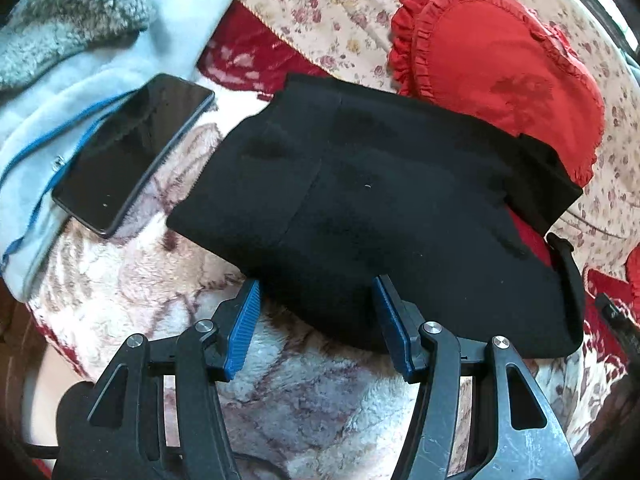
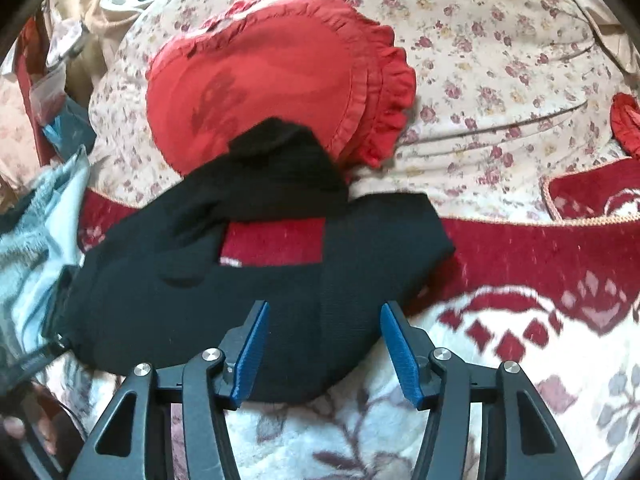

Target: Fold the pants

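The black pants (image 1: 380,208) lie folded into a compact bundle on a fluffy white and red blanket (image 1: 304,392). My left gripper (image 1: 316,288) is open, its blue pads at the bundle's near edge, holding nothing. In the right wrist view the pants (image 2: 192,288) show a red rectangular patch (image 2: 276,242), and one end lies up against a red pillow (image 2: 260,80). My right gripper (image 2: 324,312) is open, its pads either side of the bundle's near edge, holding nothing.
A black phone (image 1: 132,148) lies on light blue fleece clothing (image 1: 80,80) to the left. The red ruffled pillow (image 1: 500,68) lies on a floral bedsheet (image 1: 340,4) behind the pants. A small red item (image 2: 628,120) lies at the far right.
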Tool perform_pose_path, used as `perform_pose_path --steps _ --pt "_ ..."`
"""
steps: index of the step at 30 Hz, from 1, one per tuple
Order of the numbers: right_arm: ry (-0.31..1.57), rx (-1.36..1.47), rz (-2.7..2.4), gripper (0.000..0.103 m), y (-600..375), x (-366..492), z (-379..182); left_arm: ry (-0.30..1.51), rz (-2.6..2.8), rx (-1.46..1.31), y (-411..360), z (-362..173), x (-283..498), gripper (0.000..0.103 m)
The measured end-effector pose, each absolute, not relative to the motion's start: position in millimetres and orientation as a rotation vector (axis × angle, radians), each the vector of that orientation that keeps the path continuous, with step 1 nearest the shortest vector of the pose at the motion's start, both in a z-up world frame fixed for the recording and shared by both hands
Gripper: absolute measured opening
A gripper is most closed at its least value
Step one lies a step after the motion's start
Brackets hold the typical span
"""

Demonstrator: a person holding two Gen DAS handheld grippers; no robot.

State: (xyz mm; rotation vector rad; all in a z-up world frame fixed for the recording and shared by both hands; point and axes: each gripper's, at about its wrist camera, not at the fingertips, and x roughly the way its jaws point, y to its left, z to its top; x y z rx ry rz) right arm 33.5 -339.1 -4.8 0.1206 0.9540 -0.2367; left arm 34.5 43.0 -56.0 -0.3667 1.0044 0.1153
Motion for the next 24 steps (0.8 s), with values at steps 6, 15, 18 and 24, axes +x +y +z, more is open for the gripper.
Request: perform_pose_path --steps 6,15,18,24 --pt "1.077 -0.022 -0.272 0.055 -346 90 -40 1.010 0.114 -0.364 36 -57 42 0.073" --pt "1.027 0.069 -0.269 0.009 -383 90 -44 1.011 0.118 -0.335 31 -59 50 0.075" --pt "0.966 0.136 -0.282 0.006 -398 51 -17 1.021 0.111 -0.361 34 -60 47 0.075" --pt "0.985 0.314 -0.340 0.006 -438 -26 -17 1.015 0.115 -0.419 38 -60 40 0.075"
